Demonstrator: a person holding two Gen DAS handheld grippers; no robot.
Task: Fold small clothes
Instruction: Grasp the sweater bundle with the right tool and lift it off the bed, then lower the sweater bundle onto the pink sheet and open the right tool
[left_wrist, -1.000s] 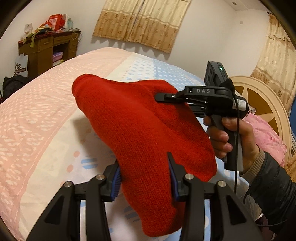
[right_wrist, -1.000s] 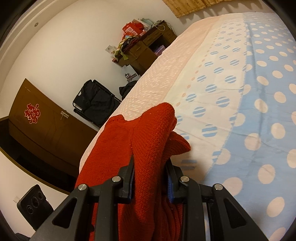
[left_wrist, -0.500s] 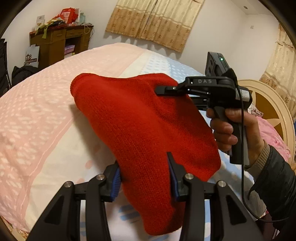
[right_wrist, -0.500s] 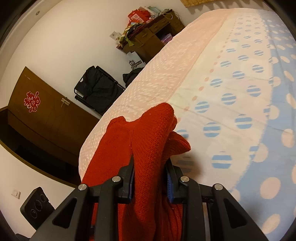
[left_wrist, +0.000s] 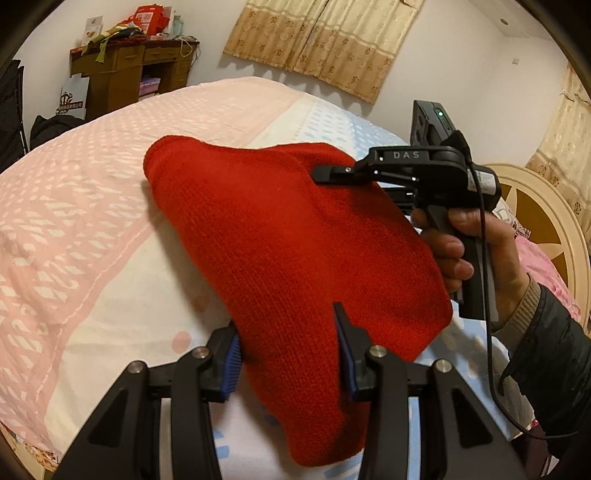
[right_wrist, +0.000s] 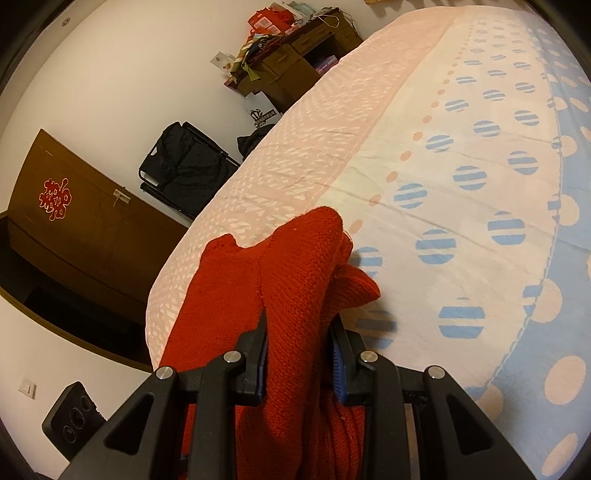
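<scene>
A red knitted garment (left_wrist: 280, 236) hangs folded in the air above the bed (left_wrist: 92, 221), held by both grippers. My left gripper (left_wrist: 288, 354) is shut on its near lower edge. My right gripper (right_wrist: 299, 350) is shut on a bunched upper edge of the garment (right_wrist: 295, 280). In the left wrist view the right gripper (left_wrist: 325, 173) comes in from the right, its fingers clamped on the garment's top edge, with the hand on its handle.
The bed has a pink, cream and blue dotted sheet (right_wrist: 461, 177). A wooden desk (left_wrist: 129, 74) with clutter stands at the far wall. A black bag (right_wrist: 184, 162) and a brown cabinet (right_wrist: 74, 221) stand beside the bed. A round headboard (left_wrist: 535, 221) is at the right.
Both grippers have carried the garment slightly toward the foot end of the bed. The grips have not changed.
</scene>
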